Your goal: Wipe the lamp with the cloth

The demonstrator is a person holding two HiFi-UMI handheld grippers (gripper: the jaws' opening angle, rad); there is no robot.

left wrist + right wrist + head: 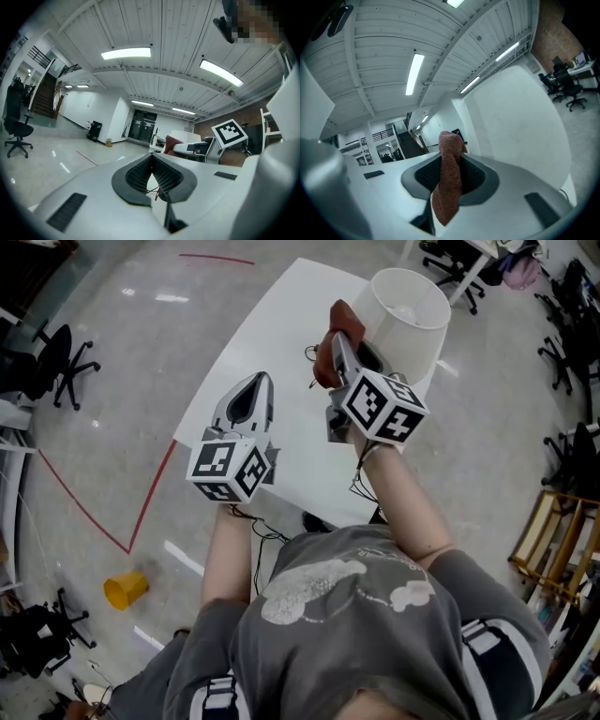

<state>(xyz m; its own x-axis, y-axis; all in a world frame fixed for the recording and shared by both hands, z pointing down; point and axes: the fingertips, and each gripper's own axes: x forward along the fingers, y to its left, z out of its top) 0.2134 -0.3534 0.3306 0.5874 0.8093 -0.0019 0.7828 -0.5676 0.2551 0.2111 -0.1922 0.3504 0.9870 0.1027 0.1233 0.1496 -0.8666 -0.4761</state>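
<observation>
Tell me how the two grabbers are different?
The right gripper pinches a reddish-brown cloth; the left gripper pinches nothing. The right gripper is up beside the lamp shade; the left gripper sits farther from it. Both have their jaws closed.

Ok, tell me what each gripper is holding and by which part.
Right gripper: the reddish-brown cloth, pinched mid-length, one end poking past the jaws. Left gripper: nothing, jaws shut.
</observation>
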